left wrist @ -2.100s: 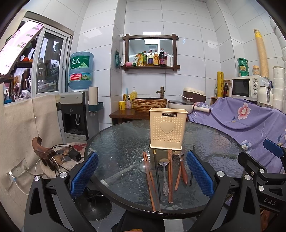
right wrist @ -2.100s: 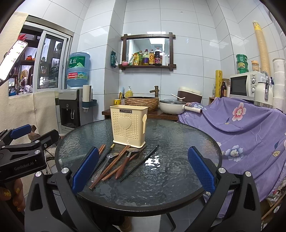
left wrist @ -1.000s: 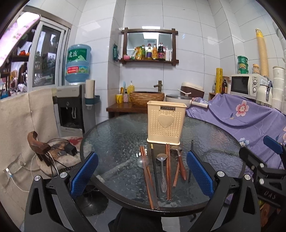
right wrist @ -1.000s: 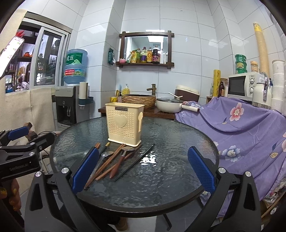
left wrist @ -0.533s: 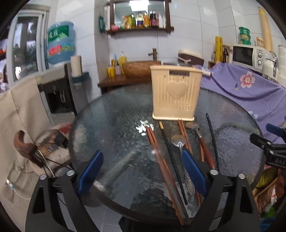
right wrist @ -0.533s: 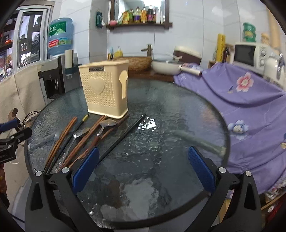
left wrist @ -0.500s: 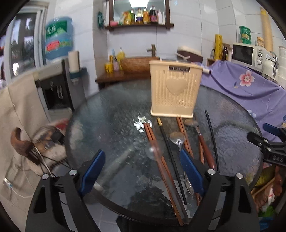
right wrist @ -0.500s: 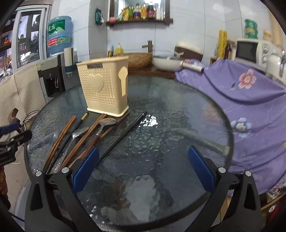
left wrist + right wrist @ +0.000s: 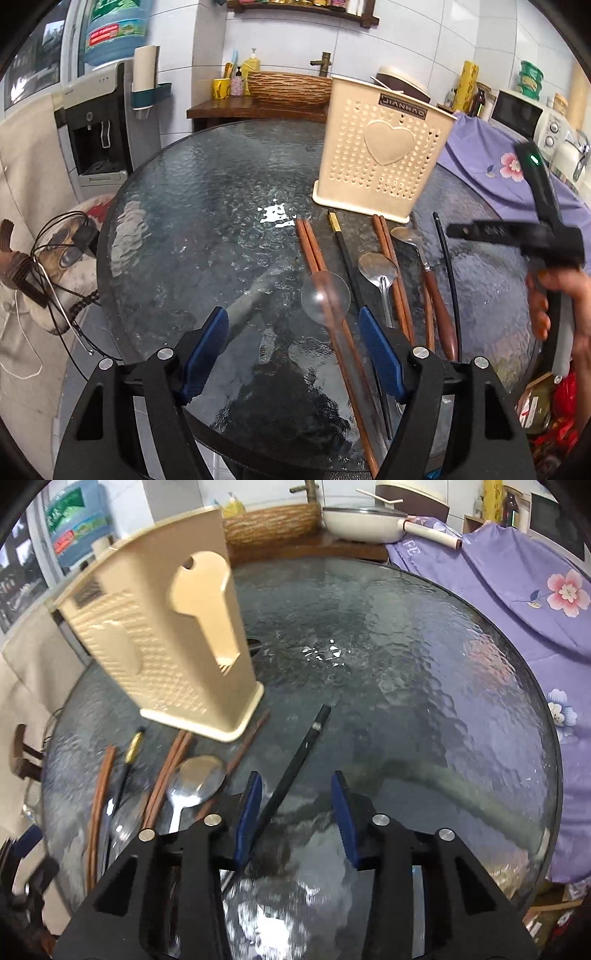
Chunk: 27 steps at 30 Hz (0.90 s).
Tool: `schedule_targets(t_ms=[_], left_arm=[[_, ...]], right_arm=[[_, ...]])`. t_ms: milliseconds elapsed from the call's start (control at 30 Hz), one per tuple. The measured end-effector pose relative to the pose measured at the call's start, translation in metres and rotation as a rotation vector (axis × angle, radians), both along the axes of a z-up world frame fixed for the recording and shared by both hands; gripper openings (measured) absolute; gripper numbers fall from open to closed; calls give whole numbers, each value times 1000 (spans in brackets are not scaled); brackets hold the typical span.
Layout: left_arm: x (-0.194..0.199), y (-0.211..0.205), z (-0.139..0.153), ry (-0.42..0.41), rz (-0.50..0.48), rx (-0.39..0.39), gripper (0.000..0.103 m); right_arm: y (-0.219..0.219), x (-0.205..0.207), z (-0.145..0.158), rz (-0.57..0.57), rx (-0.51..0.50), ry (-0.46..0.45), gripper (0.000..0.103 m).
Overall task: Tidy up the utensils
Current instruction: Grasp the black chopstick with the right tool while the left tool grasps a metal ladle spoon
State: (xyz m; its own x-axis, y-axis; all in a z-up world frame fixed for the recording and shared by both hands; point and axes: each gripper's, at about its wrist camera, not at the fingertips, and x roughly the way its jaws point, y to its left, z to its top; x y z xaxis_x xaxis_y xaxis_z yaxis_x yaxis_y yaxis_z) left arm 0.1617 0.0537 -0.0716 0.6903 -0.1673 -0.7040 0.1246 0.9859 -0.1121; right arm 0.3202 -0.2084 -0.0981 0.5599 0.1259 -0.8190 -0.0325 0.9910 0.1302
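My right gripper (image 9: pixel 295 808) is closing around the single black chopstick (image 9: pixel 295 764), pads not yet touching it. My left gripper (image 9: pixel 291 343), also closing, straddles the reddish-brown wooden chopstick pair (image 9: pixel 317 258) near the cream perforated plastic holder (image 9: pixel 380 151) on the round textured-glass table (image 9: pixel 192 206).

Rippled glossy glass table (image 9: pixel 192 206), perforated matt plastic holder (image 9: pixel 380 158), shiny metal spoon (image 9: pixel 194 775).

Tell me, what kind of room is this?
Most likely a home kitchen or dining corner: a microwave, a water dispenser and a pan ring a glass table with chopsticks and spoons.
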Motion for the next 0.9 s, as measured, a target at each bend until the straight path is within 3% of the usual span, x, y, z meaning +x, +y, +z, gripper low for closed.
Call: schedule_targets(t_ms=[167,400,667,833,900], left_arm=[[10,-4,-6,33,-16,-9,71],[26,-12,-13,76,-53,-22,68],[46,-14,-19,133,-67,-74,55],[54,-21,-20,140,-77,-47,53],[56,-22,-19,143,-74,-47,47]], right_arm=[[1,16,-8,-19,0,65,27],[5,27,-12,1,-30,77,15],[8,44,-10,48,-13,100,11],[7,46,-10,67,-12,106,10],[4,46,-11,73,-12,106,10]])
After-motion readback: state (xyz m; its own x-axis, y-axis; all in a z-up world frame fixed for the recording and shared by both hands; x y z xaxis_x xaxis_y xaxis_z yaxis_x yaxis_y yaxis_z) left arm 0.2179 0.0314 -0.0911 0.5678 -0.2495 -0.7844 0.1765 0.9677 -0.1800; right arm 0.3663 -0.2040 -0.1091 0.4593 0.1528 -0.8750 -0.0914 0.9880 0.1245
